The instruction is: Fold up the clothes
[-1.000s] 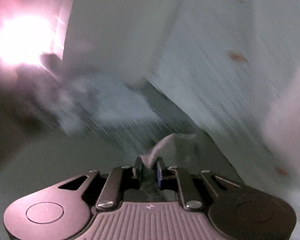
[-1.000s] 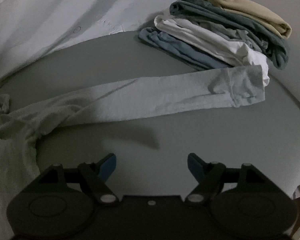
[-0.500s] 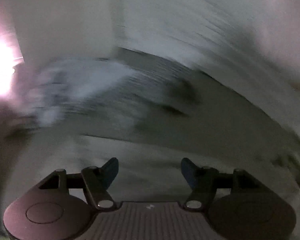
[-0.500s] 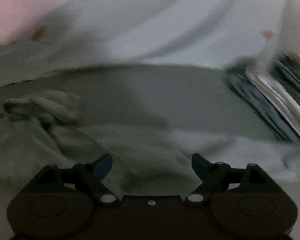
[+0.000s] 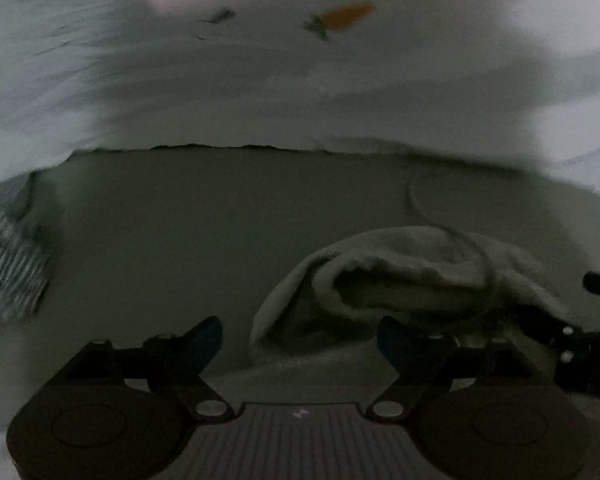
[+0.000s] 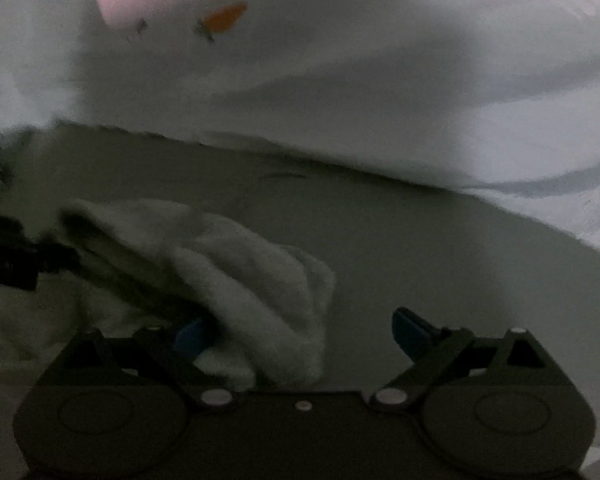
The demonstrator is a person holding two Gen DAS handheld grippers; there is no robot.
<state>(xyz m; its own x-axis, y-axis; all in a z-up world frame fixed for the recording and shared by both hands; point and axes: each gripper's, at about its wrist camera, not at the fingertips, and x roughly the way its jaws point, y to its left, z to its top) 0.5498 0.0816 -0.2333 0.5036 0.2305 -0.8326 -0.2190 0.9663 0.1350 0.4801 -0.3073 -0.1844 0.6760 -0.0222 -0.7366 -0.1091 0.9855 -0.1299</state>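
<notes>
In the left wrist view, the left gripper [image 5: 300, 334] is seen at the bottom of the frame with its blue-tipped fingers spread wide and nothing held between them. A pale grey, fleecy knit garment [image 5: 412, 276] is bunched in the lower right of the frame, lying on the flat grey bench [image 5: 220, 216], with its rolled edge just beyond the gripper's right finger. A thin cord [image 5: 420, 208] is looped across the top of the bunch. A white sheet printed with orange carrots [image 5: 300, 92] fills the upper half, and a striped cloth [image 5: 8, 276] is glimpsed, blurred, at the left edge.

In the right wrist view, the right gripper [image 6: 300, 332] is likewise spread, and nothing is pinched, though the same garment [image 6: 244, 276] is draped against its left finger in the lower left of the frame. The other tool is partly visible at the left edge.

The fabric is judged soft, light and limp, likely to sag and slide when lifted. A hold is best taken on the thick rolled hem, with both grippers set well apart so that the cloth can be drawn flat.
</notes>
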